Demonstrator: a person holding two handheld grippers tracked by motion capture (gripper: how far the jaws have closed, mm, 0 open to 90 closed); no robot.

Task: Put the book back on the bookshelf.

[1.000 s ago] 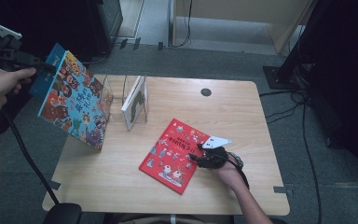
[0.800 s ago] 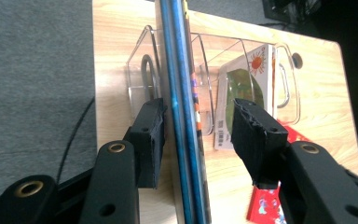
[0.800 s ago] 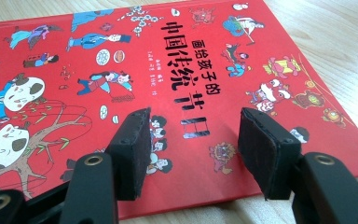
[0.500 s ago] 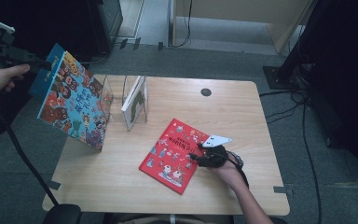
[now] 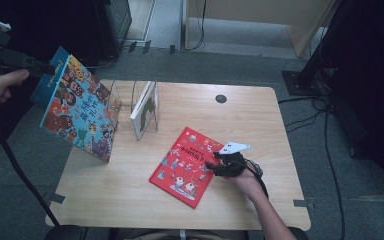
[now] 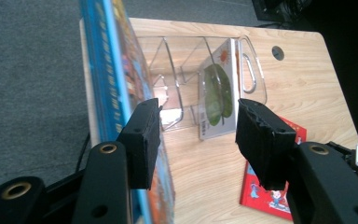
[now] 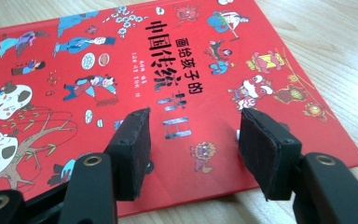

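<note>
A big blue picture book [image 5: 77, 112] stands tilted on its lower edge at the table's left side, next to a clear rack [image 5: 125, 102]. My left gripper [image 5: 47, 69] is at the book's top corner. In the left gripper view the blue book [image 6: 107, 60] lies against the left pad [image 6: 144, 135] and the right pad is well off it. These jaws have just been opening and stand open. A red picture book [image 5: 187, 165] lies flat on the table. My right gripper [image 5: 214, 167] is open, low over the red book's [image 7: 121, 60] near edge.
The clear rack [image 6: 177, 65] holds a white book with a green leaf [image 6: 216, 95] upright. A round cable hole [image 5: 221, 98] sits at the table's far side. Dark furniture and cables stand on the floor around the wooden table [image 5: 260, 125].
The left hand and its gripper have moved up and to the left, and its jaws have widened off the blue book. The blue book, red book and right hand have stayed put.
</note>
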